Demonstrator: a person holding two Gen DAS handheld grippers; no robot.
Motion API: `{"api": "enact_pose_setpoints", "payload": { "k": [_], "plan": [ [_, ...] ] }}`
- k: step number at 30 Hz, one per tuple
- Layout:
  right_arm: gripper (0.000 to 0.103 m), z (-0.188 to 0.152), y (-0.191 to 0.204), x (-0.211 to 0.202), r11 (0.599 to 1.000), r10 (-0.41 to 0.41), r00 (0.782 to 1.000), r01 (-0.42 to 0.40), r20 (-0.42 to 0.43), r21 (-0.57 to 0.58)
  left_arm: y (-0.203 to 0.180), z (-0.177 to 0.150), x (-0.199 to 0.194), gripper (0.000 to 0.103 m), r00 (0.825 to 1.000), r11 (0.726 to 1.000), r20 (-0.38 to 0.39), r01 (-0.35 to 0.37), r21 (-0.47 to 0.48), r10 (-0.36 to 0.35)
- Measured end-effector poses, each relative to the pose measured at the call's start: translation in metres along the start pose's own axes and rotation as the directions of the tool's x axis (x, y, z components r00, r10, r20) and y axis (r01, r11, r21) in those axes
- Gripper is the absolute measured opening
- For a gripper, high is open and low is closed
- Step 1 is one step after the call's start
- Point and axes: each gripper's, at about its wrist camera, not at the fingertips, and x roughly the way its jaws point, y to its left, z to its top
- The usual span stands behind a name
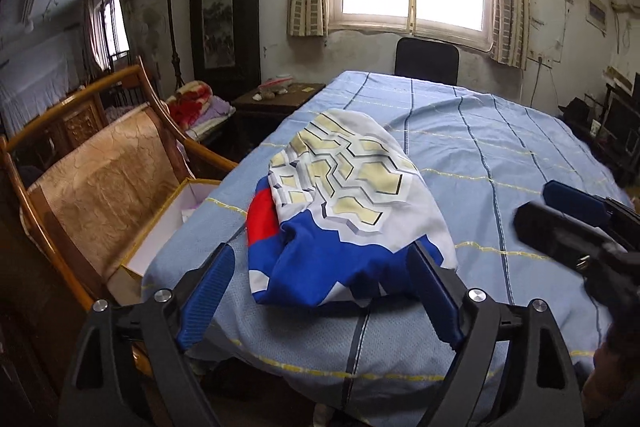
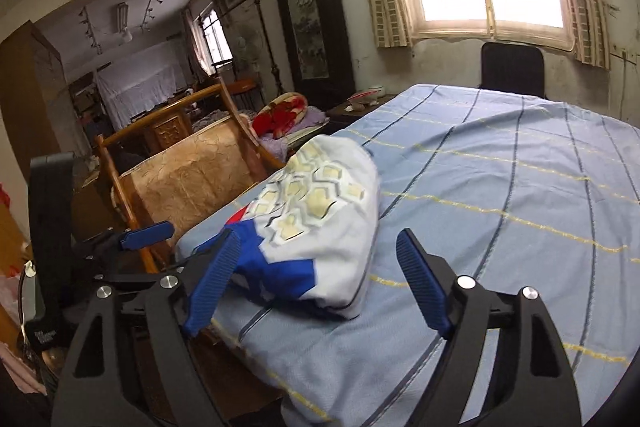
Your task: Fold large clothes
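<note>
left gripper (image 1: 320,291) jaws wide, empty | right gripper (image 2: 316,283) jaws wide, empty | shirt (image 1: 344,211) lies folded just ahead of both | risk: a fingertip snags it and spoils the fold

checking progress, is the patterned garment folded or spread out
Folded: the garment lies as a compact bundle with layers doubled over on the blue bedsheet, neither gripper holding it.

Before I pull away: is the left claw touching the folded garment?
Cannot tell. In the left wrist view the open left claw brackets the garment near edge; overlap hides any gap.
</note>
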Motion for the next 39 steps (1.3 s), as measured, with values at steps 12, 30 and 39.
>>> {"api": "enact_pose_setpoints", "payload": {
  "k": [12,30,39],
  "plan": [
    [0.078,-0.008,0.006,0.015,0.995,-0.104,0.995,0.104,0.008,0.006,0.012,-0.010,-0.003,0.095,0.994,0.995,0.030,-0.101,-0.006,0.101],
    [0.083,-0.021,0.008,0.056,0.994,-0.101,0.993,0.099,-0.056,-0.036,0.028,-0.014,0.031,0.099,0.989,0.989,-0.042,-0.143,-0.036,0.141],
    [0.085,-0.029,0.007,0.047,0.995,-0.098,0.993,0.096,-0.059,-0.025,0.020,-0.017,0.017,0.099,0.990,0.991,-0.037,-0.135,-0.017,0.134]
  ]
}}
